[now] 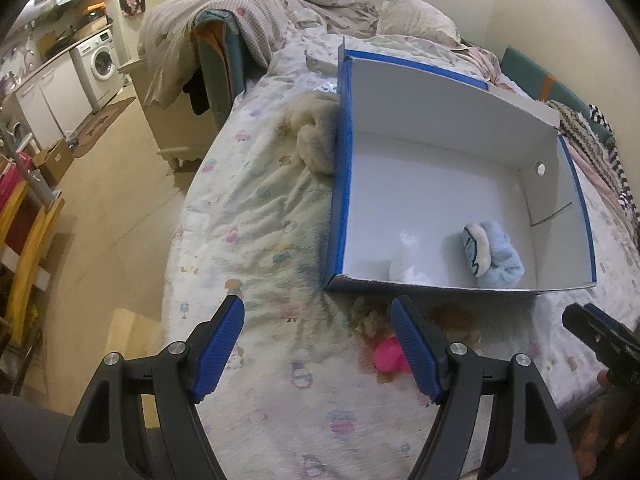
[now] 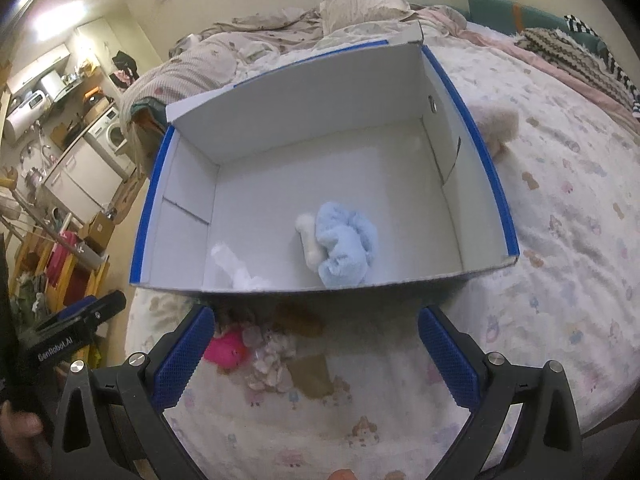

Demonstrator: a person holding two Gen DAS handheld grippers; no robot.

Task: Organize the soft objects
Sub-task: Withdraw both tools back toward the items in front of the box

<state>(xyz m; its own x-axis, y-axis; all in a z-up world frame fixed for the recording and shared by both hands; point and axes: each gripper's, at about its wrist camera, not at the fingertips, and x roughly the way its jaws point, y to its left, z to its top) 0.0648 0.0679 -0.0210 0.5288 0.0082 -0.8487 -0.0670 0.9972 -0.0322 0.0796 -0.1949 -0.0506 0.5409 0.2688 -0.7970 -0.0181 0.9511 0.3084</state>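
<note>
A blue box with a white inside (image 1: 344,184) (image 2: 492,184) sits on the bed. In it lie a light blue plush toy (image 1: 494,254) (image 2: 346,244) and a crumpled white soft thing (image 1: 406,262) (image 2: 240,270). In front of the box lie a pink plush (image 1: 386,354) (image 2: 228,350), a pale fluffy toy (image 2: 270,364) and brown soft pieces (image 2: 310,372). A cream plush (image 1: 314,136) (image 2: 496,126) lies against the box's outer side. My left gripper (image 1: 318,346) is open and empty above the sheet. My right gripper (image 2: 316,354) is open and empty over the toys.
The bed sheet (image 1: 256,216) is patterned, with rumpled blankets and a pillow (image 1: 416,16) behind the box. The bed's edge drops to the floor (image 1: 108,200) on the left. Cabinets and a washing machine (image 1: 102,60) stand far left.
</note>
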